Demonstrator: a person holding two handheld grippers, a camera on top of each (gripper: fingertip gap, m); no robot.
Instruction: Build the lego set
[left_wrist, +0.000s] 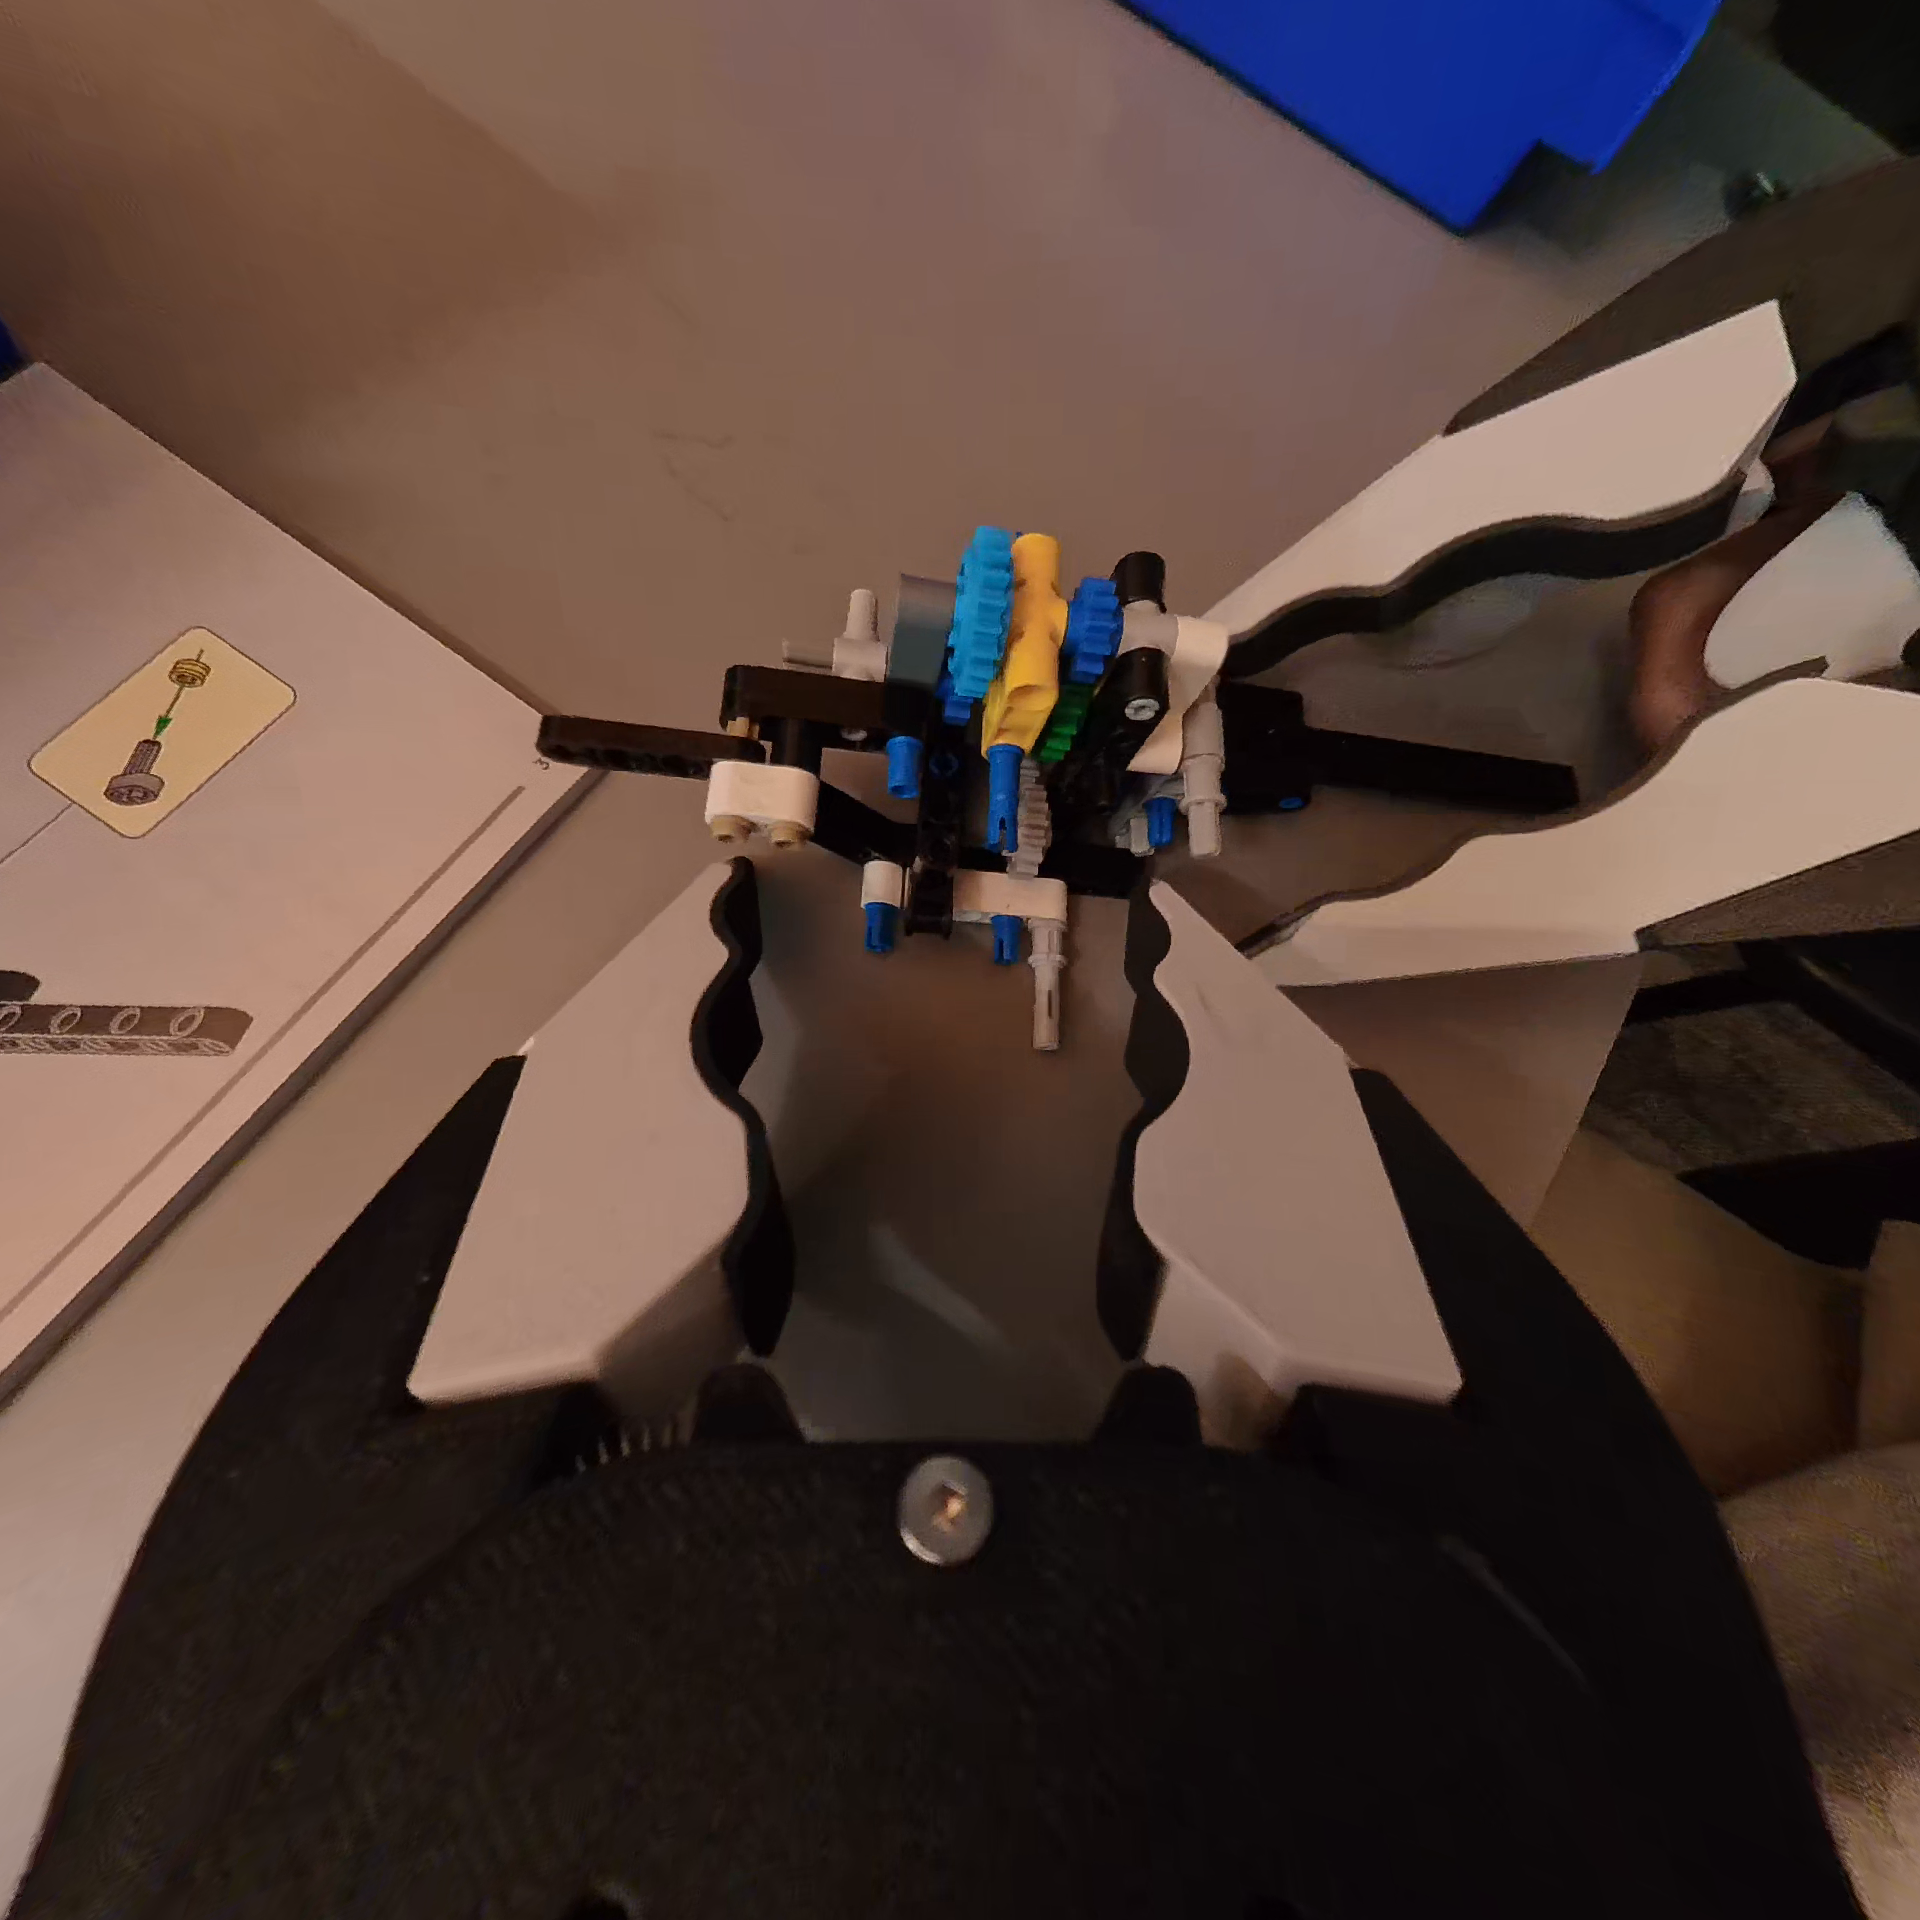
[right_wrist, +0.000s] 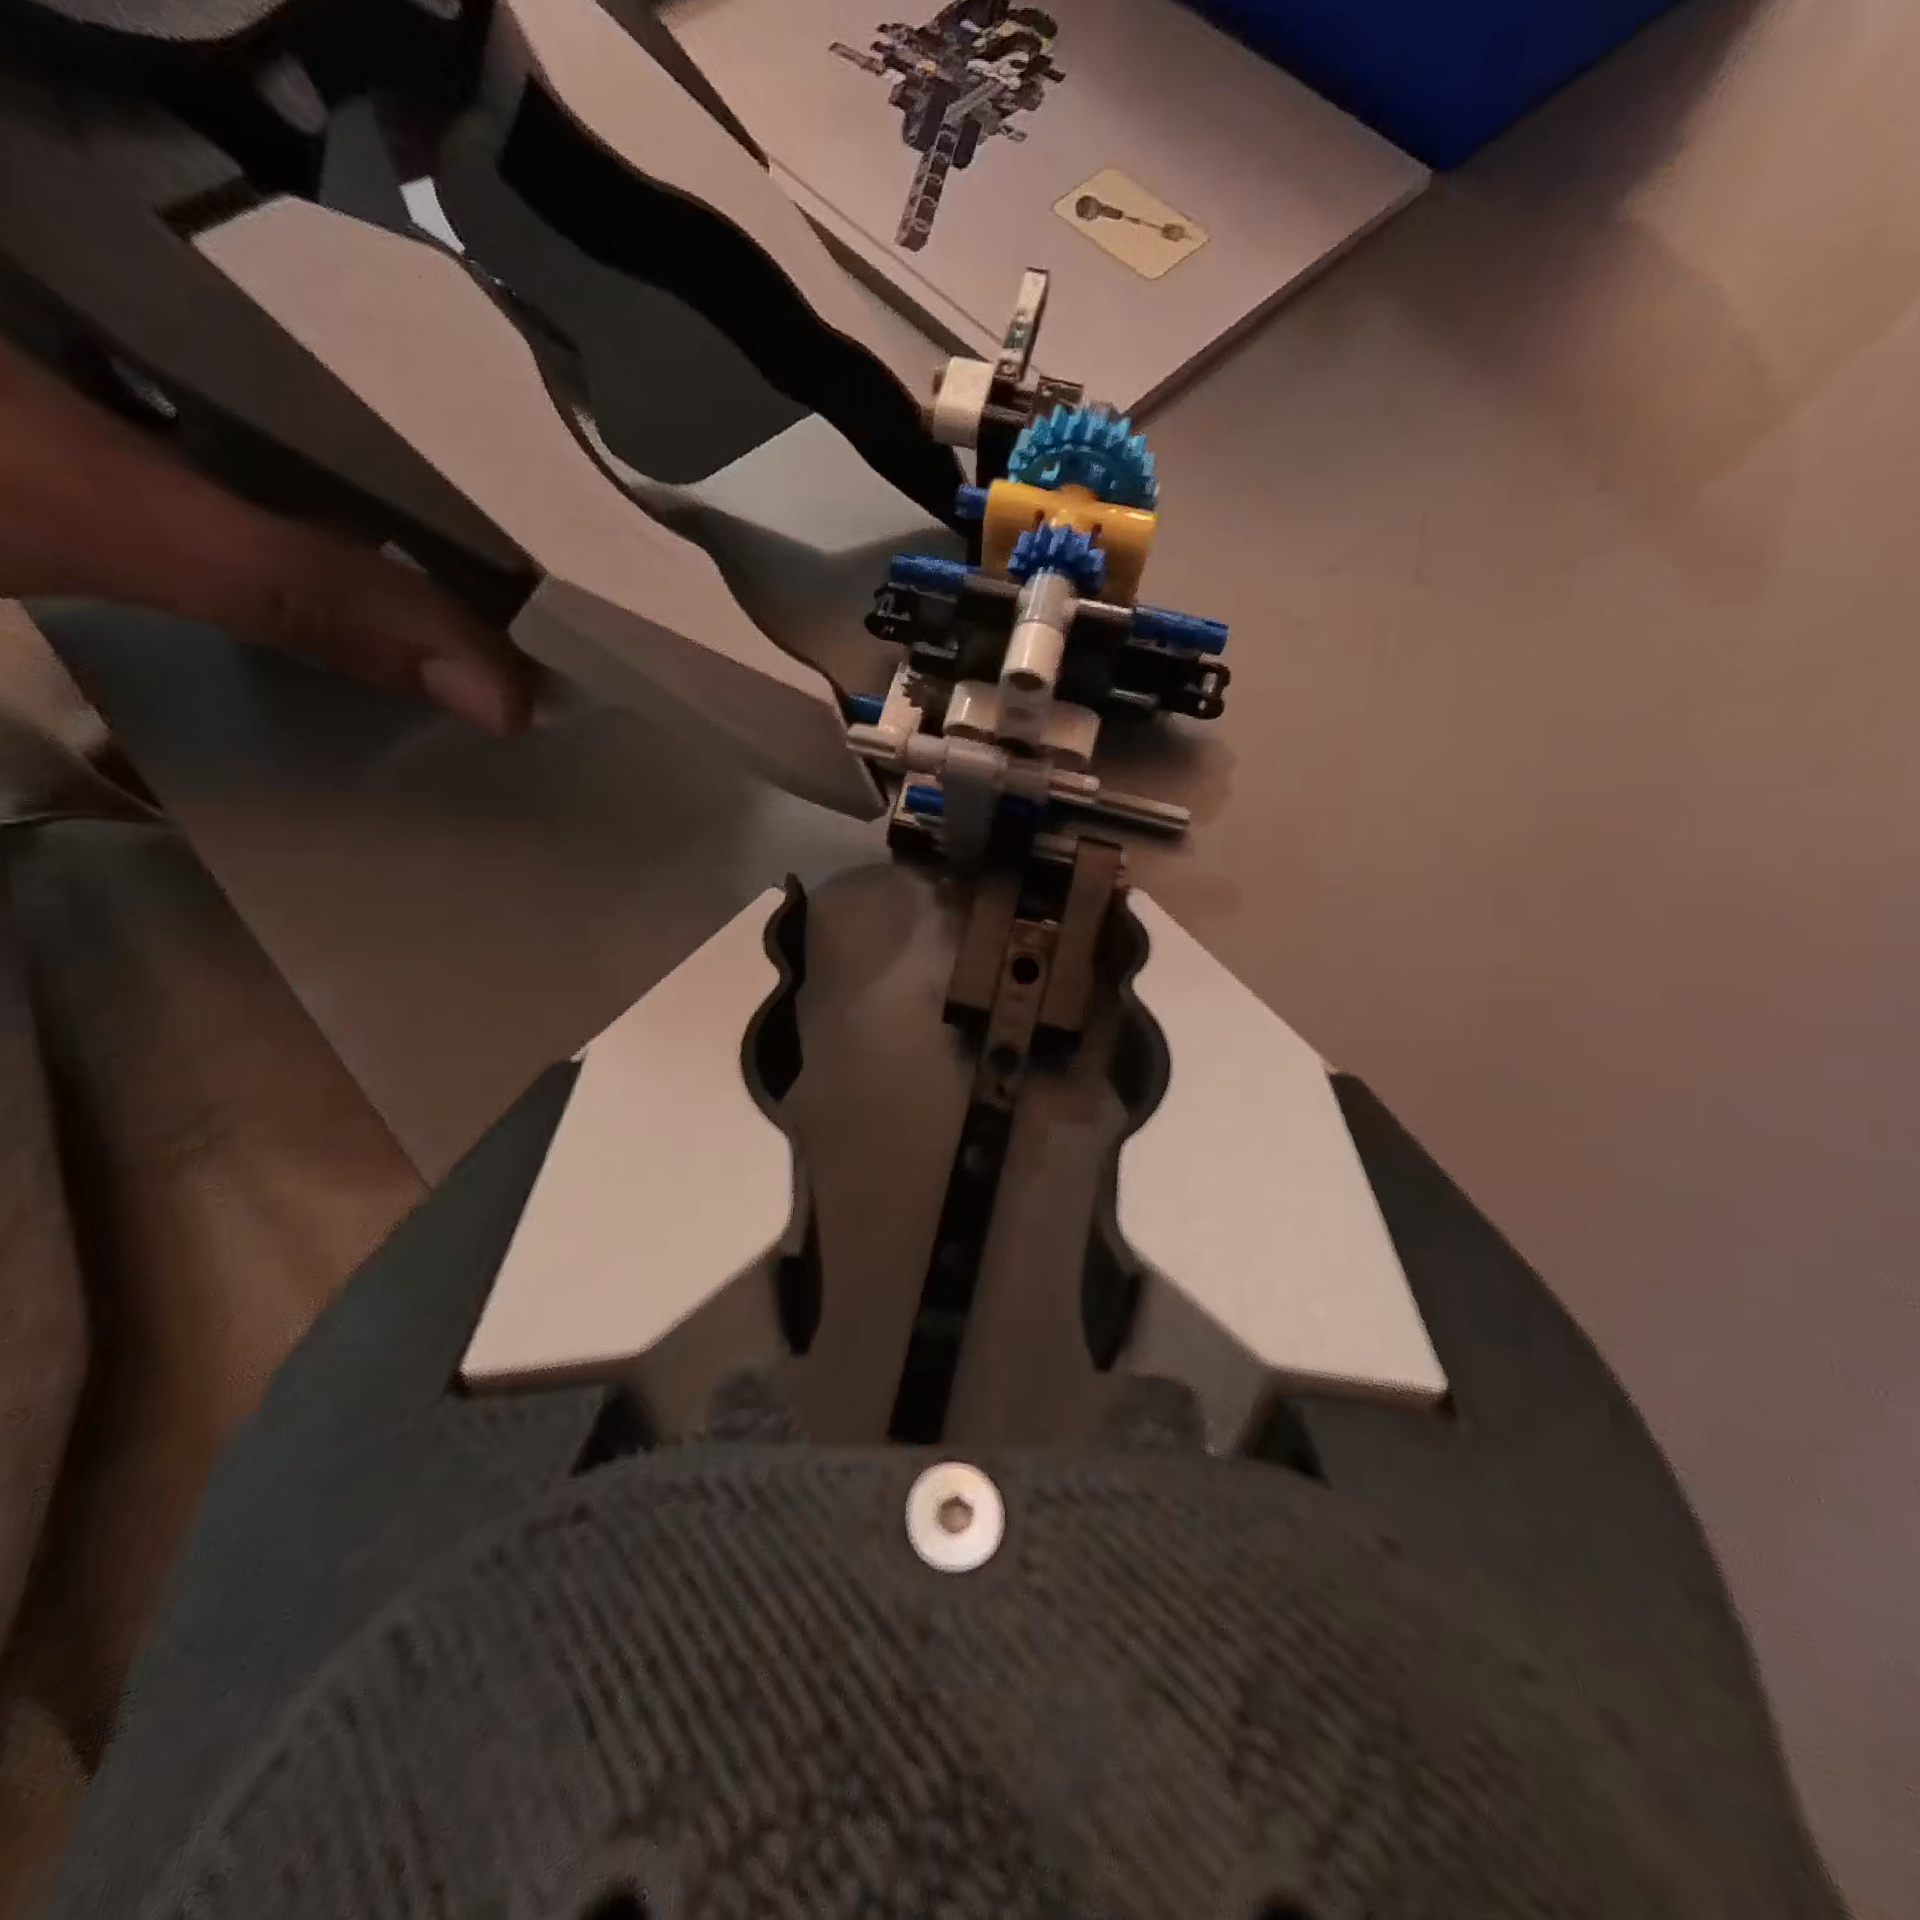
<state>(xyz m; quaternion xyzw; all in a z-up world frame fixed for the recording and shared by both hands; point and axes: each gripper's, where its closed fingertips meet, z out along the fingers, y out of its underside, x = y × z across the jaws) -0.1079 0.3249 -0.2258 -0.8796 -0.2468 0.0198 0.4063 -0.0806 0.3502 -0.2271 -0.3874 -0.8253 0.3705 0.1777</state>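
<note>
The lego assembly (left_wrist: 997, 727) is a cluster of black beams, white connectors, blue pins, blue gears and a yellow piece on the grey table (left_wrist: 727, 312). My left gripper (left_wrist: 945, 883) is open, and its tips straddle the near end of the assembly. My right gripper (left_wrist: 1236, 784) comes in from the right. In the right wrist view the right gripper (right_wrist: 961, 899) is open, and the assembly's long black beam (right_wrist: 966, 1195) runs between its fingers, close to the right finger. The left gripper (right_wrist: 899, 623) flanks the gear cluster (right_wrist: 1070, 509) from the upper left.
An open instruction booklet (left_wrist: 260, 831) lies at the left on the table, also seen in the right wrist view (right_wrist: 1091, 187). A blue bin (left_wrist: 1455, 83) stands at the far right. A person's hand (right_wrist: 312, 623) holds the left gripper.
</note>
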